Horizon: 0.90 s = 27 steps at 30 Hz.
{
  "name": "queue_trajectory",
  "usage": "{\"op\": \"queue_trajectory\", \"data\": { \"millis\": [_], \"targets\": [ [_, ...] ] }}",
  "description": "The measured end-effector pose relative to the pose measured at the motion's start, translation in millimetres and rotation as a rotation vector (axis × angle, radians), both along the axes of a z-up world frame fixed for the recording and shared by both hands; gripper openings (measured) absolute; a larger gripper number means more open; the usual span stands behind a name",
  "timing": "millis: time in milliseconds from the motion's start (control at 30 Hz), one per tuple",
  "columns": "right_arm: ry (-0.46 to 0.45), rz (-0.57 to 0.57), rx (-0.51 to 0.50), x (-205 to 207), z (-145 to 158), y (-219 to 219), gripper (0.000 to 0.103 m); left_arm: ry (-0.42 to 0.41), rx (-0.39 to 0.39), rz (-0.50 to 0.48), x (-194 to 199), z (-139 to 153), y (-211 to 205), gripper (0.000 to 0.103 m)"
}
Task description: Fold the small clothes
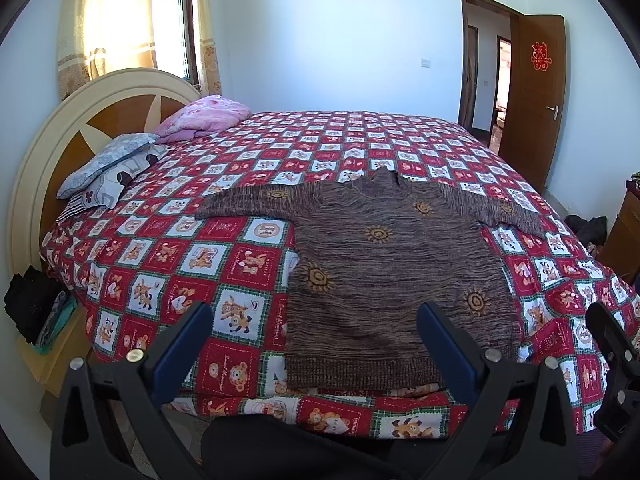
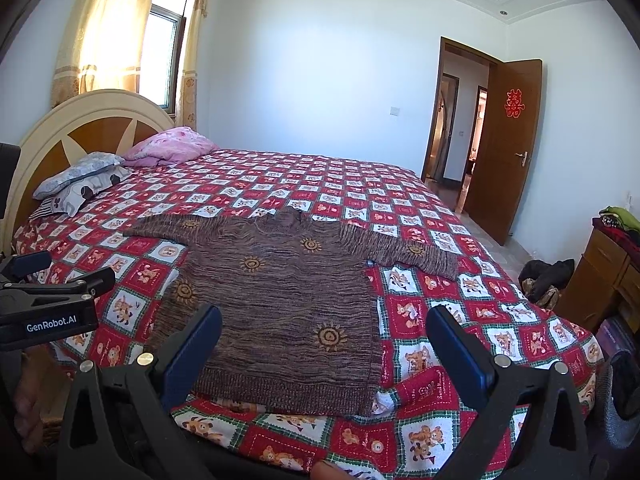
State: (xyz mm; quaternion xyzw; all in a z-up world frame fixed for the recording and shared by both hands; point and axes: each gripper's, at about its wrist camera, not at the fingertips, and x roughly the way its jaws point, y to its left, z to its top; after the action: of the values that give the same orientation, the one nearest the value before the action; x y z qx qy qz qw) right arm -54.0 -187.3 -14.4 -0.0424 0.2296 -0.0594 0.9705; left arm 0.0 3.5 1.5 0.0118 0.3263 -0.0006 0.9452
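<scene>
Lying flat on the patchwork bedspread (image 1: 240, 264), the brown knitted sweater (image 1: 384, 272) with orange sun motifs spread both sleeves wide in the left wrist view; the left gripper (image 1: 316, 320) held its fingers wide apart, the right finger covering part of the hem. From the right wrist, the sweater (image 2: 280, 292) sat between and beyond the parted fingers of the right gripper (image 2: 324, 328), its near-left corner hidden behind the left finger.

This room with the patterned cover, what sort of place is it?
Almost certainly a bedroom in a home. A wide bed with a wooden headboard and pillows fills it, with a curtained window behind. A brown sweater lies spread flat on the bed.
</scene>
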Motion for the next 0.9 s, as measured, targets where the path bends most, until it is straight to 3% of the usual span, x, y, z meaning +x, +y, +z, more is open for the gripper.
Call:
{"op": "queue_trajectory", "data": {
  "millis": [900],
  "targets": [
    [0.019,0.022,0.0,2.7,-2.2,3.6,0.102,-0.001,0.009,-0.003,-0.2,-1.2,-0.5,0.103]
  ]
}}
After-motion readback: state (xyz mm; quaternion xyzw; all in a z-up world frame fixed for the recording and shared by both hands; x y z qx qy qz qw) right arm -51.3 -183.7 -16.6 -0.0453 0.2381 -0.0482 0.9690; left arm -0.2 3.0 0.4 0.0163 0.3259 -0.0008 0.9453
